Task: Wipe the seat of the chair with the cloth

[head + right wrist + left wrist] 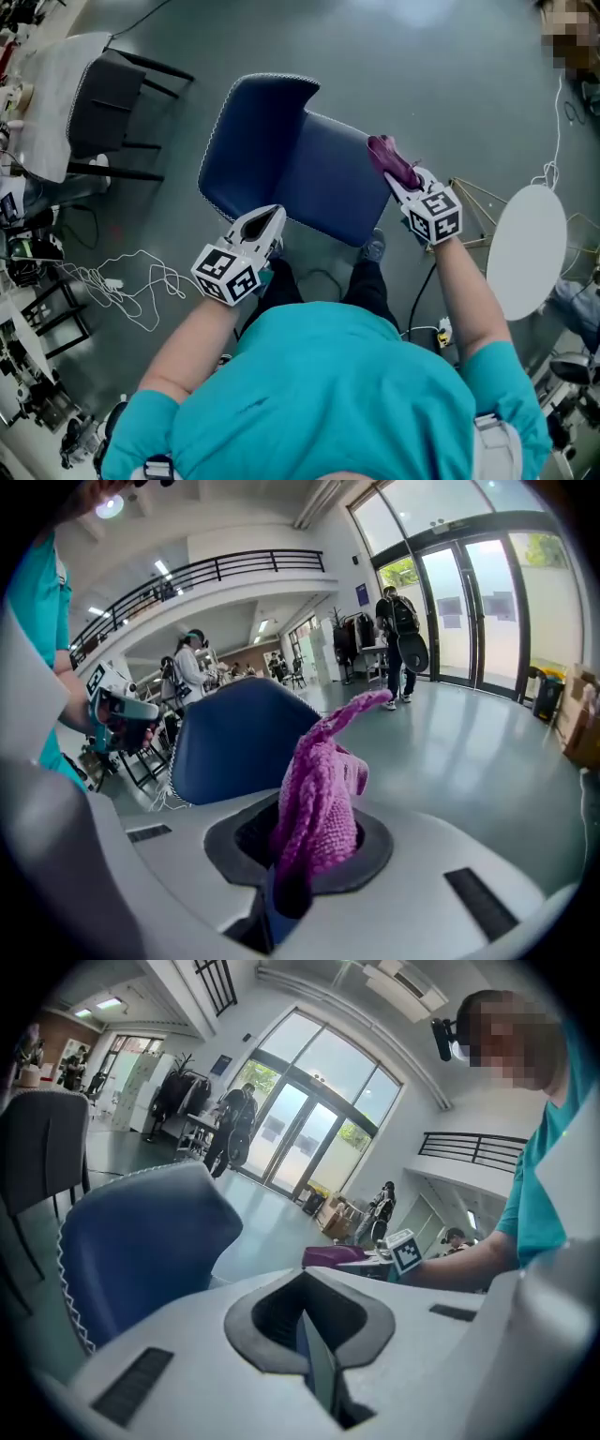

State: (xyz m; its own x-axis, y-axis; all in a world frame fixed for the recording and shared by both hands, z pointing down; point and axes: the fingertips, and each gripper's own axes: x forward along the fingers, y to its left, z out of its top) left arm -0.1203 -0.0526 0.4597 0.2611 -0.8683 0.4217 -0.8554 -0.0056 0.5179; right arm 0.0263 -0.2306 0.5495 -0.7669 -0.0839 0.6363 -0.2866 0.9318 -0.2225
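Observation:
The blue chair stands on the grey floor right in front of me, its back toward the upper left. My right gripper is at the seat's right edge, shut on a purple knitted cloth that sticks out past the jaws. In the right gripper view the cloth rises from the shut jaws of that gripper, with the chair behind it. My left gripper hovers at the seat's near left edge. Its jaws are shut with nothing between them, and the chair's back lies to its left.
A black chair draped with white fabric stands at the upper left. White cables lie on the floor to the left. A round white table is at the right. People stand far off by the glass doors.

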